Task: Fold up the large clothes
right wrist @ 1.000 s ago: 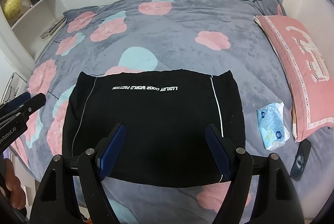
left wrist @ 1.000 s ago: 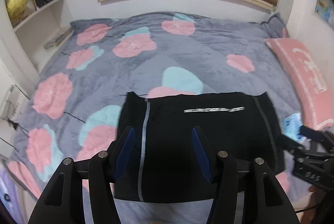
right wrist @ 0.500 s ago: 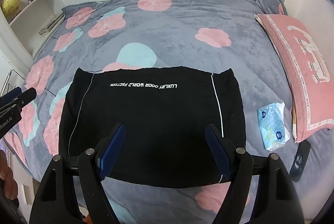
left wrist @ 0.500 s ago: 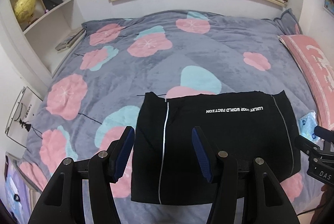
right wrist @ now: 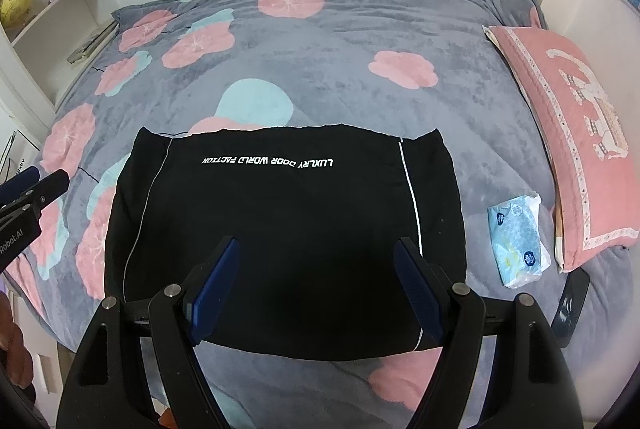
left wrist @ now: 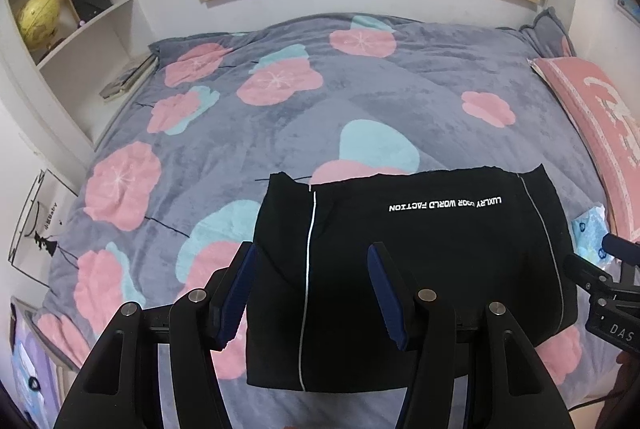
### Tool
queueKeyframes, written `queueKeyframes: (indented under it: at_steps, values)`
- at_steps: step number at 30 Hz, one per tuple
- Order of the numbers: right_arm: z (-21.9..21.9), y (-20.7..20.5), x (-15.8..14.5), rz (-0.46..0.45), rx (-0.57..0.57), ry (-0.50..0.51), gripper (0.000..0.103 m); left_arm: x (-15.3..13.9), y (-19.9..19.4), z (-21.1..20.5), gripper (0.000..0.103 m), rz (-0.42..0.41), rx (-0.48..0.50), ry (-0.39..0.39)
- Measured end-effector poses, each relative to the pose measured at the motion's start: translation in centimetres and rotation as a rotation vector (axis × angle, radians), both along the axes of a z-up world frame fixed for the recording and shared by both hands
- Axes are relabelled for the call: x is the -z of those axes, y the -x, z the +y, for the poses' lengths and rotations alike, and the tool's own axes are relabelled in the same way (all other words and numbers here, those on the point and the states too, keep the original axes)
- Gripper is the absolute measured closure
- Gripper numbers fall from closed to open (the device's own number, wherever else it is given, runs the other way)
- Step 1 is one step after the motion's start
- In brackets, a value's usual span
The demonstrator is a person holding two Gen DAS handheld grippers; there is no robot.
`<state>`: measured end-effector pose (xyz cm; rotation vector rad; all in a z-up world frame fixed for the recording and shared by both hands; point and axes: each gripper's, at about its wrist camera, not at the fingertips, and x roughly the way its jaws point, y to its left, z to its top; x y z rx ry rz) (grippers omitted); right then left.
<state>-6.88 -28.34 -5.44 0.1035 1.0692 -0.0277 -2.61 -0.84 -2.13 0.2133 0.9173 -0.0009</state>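
**A:** Where does the black garment (right wrist: 288, 241) lie, and what state are the tools in?

**B:** It lies folded into a flat rectangle on the bed (right wrist: 340, 41), near the front edge, lettering towards the headboard side. The right hand-held gripper (right wrist: 316, 289) hangs above its near half, released, nothing between the blue pads. The left hand-held gripper (left wrist: 312, 293) hangs over the garment's 9 o'clock edge, likewise released and empty.

**A:** What could go wrong from here?

**B:** Probably a pinch that catches only the top layer: the stacked plies would slide apart and the fold would skew. The plush blanket may also be nipped together with the cloth. The near hem sits close to the bed's front edge, so a pull towards 6 o'clock could drag the garment off.

**A:** What else is around?

**B:** A tissue pack (right wrist: 516, 241) just beside the garment at 3 o'clock, a pink pillow (right wrist: 560, 133) beyond it, and a dark phone-like slab (right wrist: 572, 305) at 4 o'clock. A sideways fold to the right could sweep the pack. The shelves (left wrist: 72, 29) at 10 o'clock are well apart.
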Motion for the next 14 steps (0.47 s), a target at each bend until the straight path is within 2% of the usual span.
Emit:
queueKeyframes:
  at_steps: [8, 12, 14]
  values:
    - [0.02, -0.25, 0.36, 0.008, -0.007, -0.005, 0.022, 0.12, -0.04, 0.23, 0.045, -0.006, 0.0, -0.014]
    - [0.26, -0.26, 0.66, 0.014, -0.005, -0.008, 0.022, -0.33, 0.51, 0.5, 0.045, -0.072, -0.002, -0.03]
    - [0.35, -0.27, 0.77, 0.016, -0.005, -0.009, 0.022, -0.46, 0.43, 0.54, 0.045, -0.074, 0.0, -0.029]
